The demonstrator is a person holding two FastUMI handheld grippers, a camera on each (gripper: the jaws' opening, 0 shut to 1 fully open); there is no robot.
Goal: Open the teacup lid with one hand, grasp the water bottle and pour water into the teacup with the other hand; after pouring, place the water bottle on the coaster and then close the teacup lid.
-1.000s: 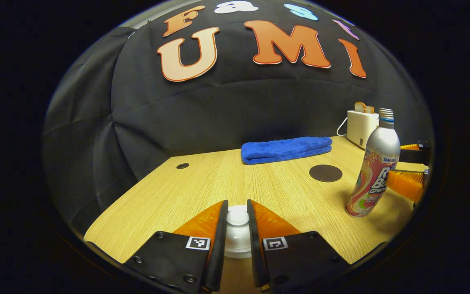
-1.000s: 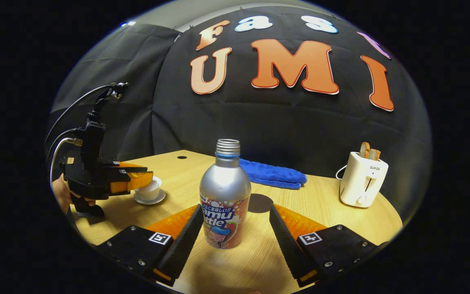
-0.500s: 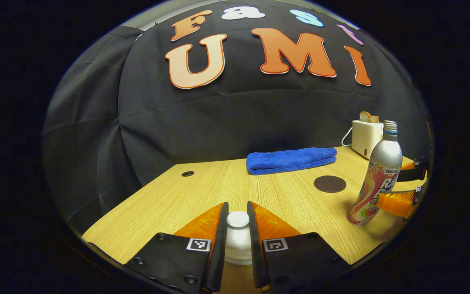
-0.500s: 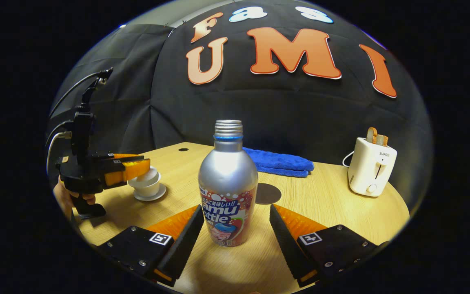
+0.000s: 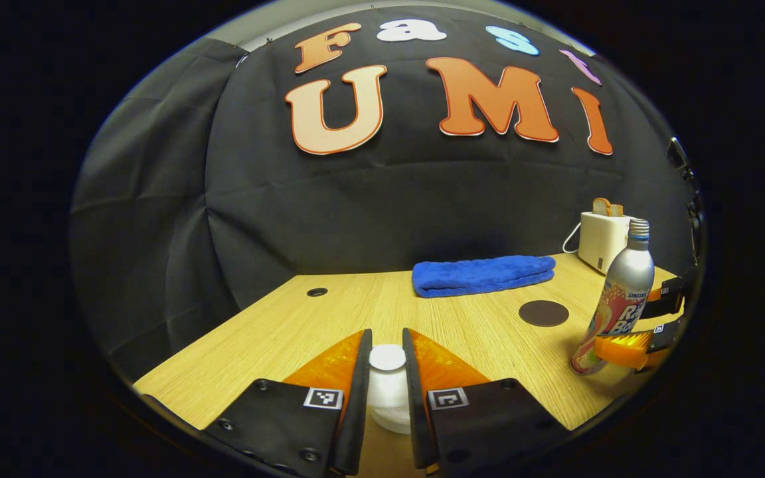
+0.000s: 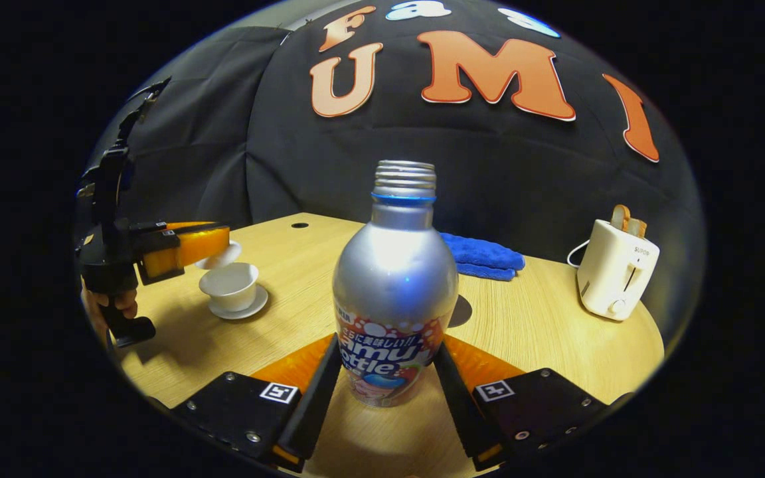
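Note:
In the left gripper view my left gripper [image 5: 386,340] is shut on the knob of the white teacup lid [image 5: 388,392], held above the table. The right gripper view has that left gripper [image 6: 213,242] holding the lid [image 6: 222,255] just above the uncovered white teacup [image 6: 230,283] on its saucer [image 6: 243,311]. My right gripper [image 6: 388,346] is shut on the lower body of the silver water bottle [image 6: 394,279], which stands uncapped on the table. From the left, the bottle [image 5: 623,292] shows with the right gripper [image 5: 629,344] clasping it. The dark round coaster [image 5: 543,313] lies bare behind it.
A folded blue towel [image 6: 485,255] lies at the back of the wooden table [image 6: 303,285]. A white toaster [image 6: 615,269] with bread in it stands at the far right. A hand [image 6: 113,304] holds the left gripper's handle. The bottle partly hides the coaster [image 6: 462,311].
The left gripper has lifted the lid up off the teacup. The right gripper has moved forward and shut its fingers on the bottle, which stood between open fingers before.

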